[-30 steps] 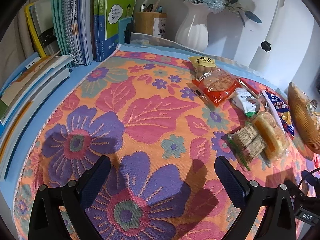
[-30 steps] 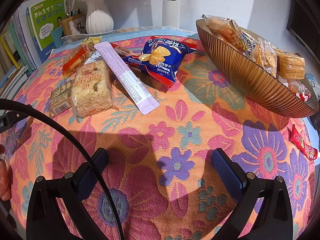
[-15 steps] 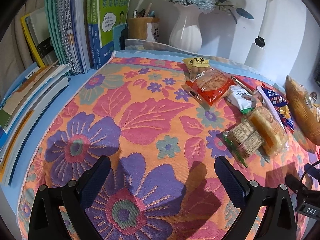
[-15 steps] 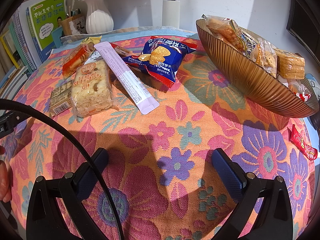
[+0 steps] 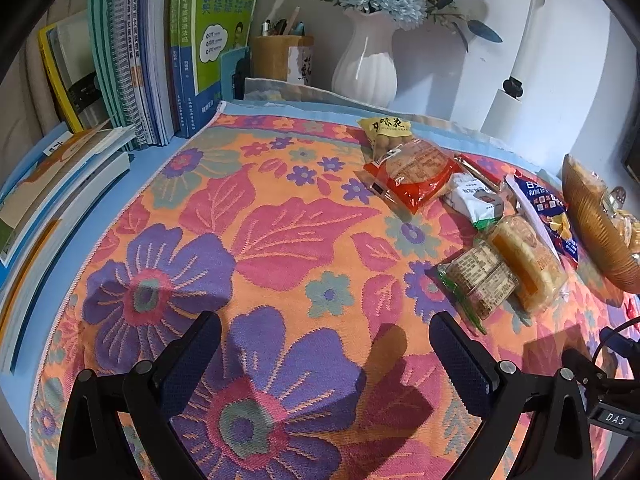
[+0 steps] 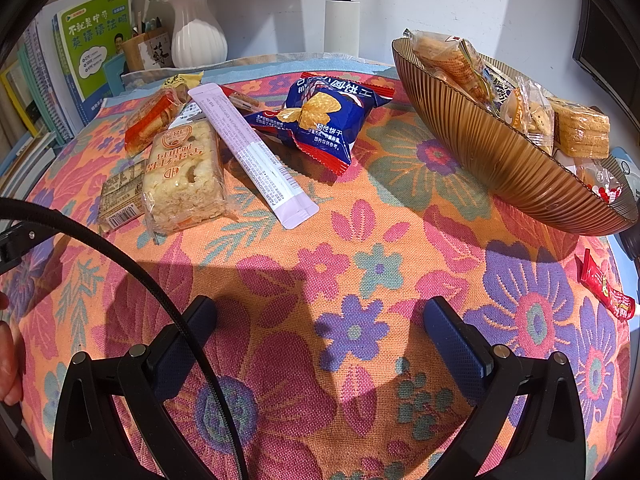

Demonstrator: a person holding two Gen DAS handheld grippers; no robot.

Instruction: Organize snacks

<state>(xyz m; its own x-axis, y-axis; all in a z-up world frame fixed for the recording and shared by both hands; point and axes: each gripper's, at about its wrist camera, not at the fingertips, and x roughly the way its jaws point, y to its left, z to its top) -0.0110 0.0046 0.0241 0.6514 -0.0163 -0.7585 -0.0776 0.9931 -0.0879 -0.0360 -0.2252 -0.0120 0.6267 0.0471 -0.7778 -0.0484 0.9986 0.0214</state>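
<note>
Several snack packets lie on a floral cloth (image 6: 360, 280): a blue biscuit bag (image 6: 324, 116), a long lilac stick pack (image 6: 252, 152), a puffed rice cake (image 6: 184, 176), a small brown bar (image 6: 120, 196) and a red cracker pack (image 6: 150, 120). A ribbed amber bowl (image 6: 492, 152) at the right holds several packets. A red sachet (image 6: 606, 292) lies by the right edge. My right gripper (image 6: 320, 320) is open and empty, short of the snacks. My left gripper (image 5: 324, 336) is open and empty over bare cloth, with the red cracker pack (image 5: 412, 176), brown bar (image 5: 480, 280) and rice cake (image 5: 528, 260) to its right.
Books (image 5: 160, 60) stand and lie along the left. A pen holder (image 5: 280, 56) and a white vase (image 5: 366, 64) stand at the back. A black cable (image 6: 160, 300) arcs across the right wrist view. A white post (image 6: 342, 20) stands behind the cloth.
My left gripper has shifted slightly, so the books and snacks sit a little further left in its view. My right gripper has not moved.
</note>
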